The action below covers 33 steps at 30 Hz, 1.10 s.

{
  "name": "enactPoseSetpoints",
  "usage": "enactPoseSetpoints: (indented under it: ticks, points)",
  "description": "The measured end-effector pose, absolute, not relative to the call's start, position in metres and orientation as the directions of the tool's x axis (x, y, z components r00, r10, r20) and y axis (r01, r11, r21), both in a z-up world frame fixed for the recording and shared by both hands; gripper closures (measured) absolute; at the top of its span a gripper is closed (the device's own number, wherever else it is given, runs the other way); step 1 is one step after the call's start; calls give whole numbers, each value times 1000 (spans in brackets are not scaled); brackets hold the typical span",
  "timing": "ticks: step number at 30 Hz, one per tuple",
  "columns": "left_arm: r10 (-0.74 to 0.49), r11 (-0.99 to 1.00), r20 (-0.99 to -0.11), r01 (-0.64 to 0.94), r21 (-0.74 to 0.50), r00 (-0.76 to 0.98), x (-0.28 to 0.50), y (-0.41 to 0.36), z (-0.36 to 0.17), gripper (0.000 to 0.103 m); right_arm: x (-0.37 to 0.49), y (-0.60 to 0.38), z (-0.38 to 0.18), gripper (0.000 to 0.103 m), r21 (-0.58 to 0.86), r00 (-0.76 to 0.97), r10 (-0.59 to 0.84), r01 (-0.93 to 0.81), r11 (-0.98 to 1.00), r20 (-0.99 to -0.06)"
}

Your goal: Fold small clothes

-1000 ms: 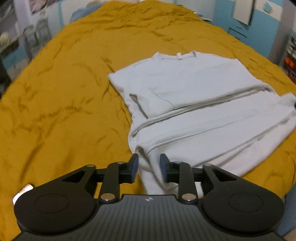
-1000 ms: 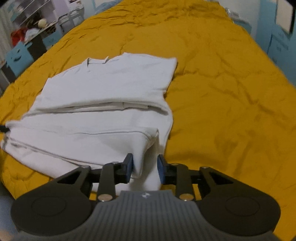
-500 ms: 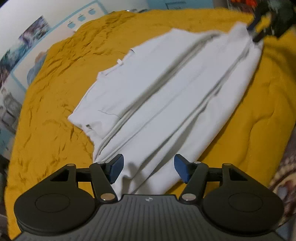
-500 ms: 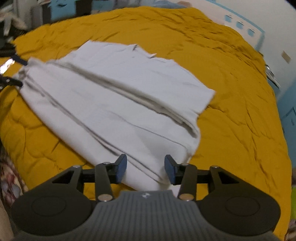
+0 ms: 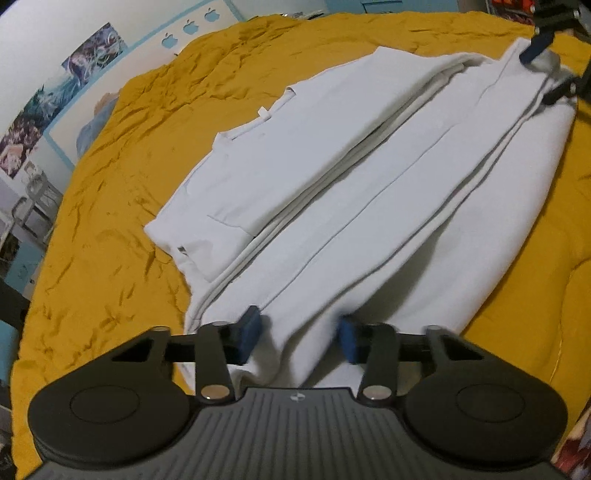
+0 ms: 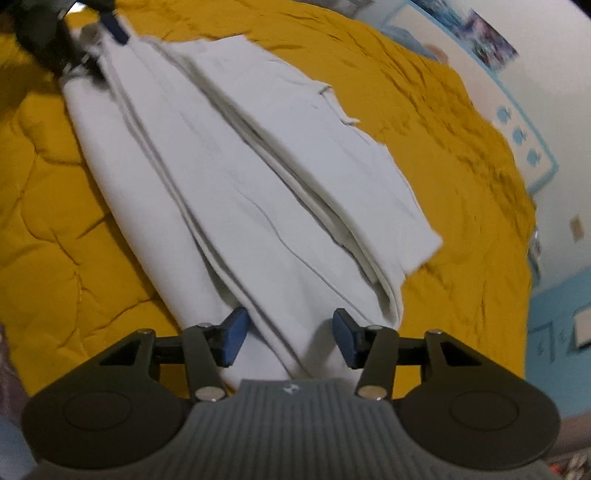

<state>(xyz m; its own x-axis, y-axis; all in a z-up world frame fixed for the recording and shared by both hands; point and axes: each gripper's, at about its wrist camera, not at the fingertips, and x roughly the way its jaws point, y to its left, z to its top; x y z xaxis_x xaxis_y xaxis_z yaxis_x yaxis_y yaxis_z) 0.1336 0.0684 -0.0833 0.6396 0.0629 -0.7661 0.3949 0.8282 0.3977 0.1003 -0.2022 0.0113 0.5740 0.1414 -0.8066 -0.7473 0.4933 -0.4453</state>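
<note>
White garment (image 5: 369,192) lies lengthwise between grippers; left gripper (image 5: 300,339), jaws just closing, and right gripper (image 6: 289,336), jaws just opening, each straddle one end unclamped.

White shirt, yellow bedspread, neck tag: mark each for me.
White shirt (image 5: 388,206): left wrist view, middle of folded body.
Yellow bedspread (image 5: 110,229): left wrist view, bare wrinkled area.
Neck tag (image 5: 263,112): left wrist view, collar loop.

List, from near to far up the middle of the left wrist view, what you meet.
left gripper → folded white garment → mustard bedspread → wall with blue apple stickers.
</note>
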Motion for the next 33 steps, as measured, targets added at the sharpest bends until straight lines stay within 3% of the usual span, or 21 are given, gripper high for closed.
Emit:
enactPoseSetpoints:
  ticks: [3, 5, 6, 15, 23, 33]
  points:
    - [78, 839, -753, 365, 404, 653, 133, 67, -78, 89, 100, -193, 1, 76, -502, 602, 111, -742, 445, -791]
    - [70, 857, -747, 344, 385, 661, 133, 71, -71, 94, 102, -193, 2, 97, -510, 610, 104, -734, 448, -786]
    - [64, 867, -742, 331, 372, 667, 133, 73, -67, 95, 103, -193, 5, 100, -509, 613, 104, -729, 458, -784]
    - [43, 933, -667, 208, 293, 744, 146, 80, -17, 99, 115, -196, 55, 103, -527, 703, 125, -627, 574, -700]
    - [44, 959, -544, 117, 257, 838, 173, 88, 32, 99, 144, -196, 103, 103, -548, 801, 117, -500, 670, -587]
    - [83, 983, -451, 0, 181, 889, 222, 96, 59, 98, 190, -181, 140, 103, -591, 871, 78, -392, 705, -484]
